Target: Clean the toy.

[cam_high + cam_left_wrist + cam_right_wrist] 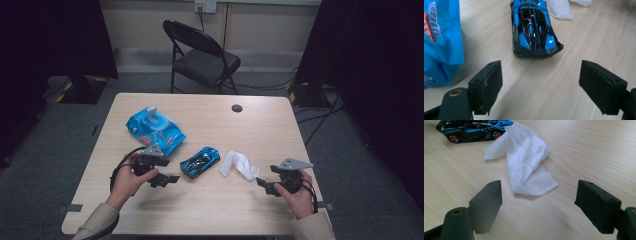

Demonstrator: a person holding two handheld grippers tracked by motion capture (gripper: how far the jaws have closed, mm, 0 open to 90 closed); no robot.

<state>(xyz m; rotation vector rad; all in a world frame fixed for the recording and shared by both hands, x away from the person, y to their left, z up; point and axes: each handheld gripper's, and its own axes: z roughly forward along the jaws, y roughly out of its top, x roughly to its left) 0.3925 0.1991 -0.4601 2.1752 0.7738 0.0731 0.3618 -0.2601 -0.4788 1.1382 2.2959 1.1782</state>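
High view first: we see a pale wooden table (210, 210) with a glossy blue-and-black plastic toy racing car (200, 161) near its middle, a crumpled white paper wipe (239, 165) just beside the car on the right-edge side, and a blue soft-plastic pack of wet wipes (154, 129) toward the far left corner, its flap lifted. Our left gripper (172, 178) sits just short of the car on the near-left side, and our right gripper (260, 182) sits just short of the wipe toward the near right corner; both carry nothing. Left gripper view next: the car (534, 27) lies straight ahead with one end toward us, apart from the spread jaws, the wipes pack (441, 40) at the left and a corner of the wipe (560, 8) beyond. We judge the car light, rigid and rather slippery on its shiny shell, so we would take it across its narrow body, side to side, low near the wheels. Right gripper view last: the wipe (526, 162) lies ahead of the wide-open jaws, its near corner reaching between them but untouched, with the car (474, 128) side-on behind. The wipe looks soft, limp and nearly weightless; we would pinch a raised fold in its bunched middle, not the flat corner.
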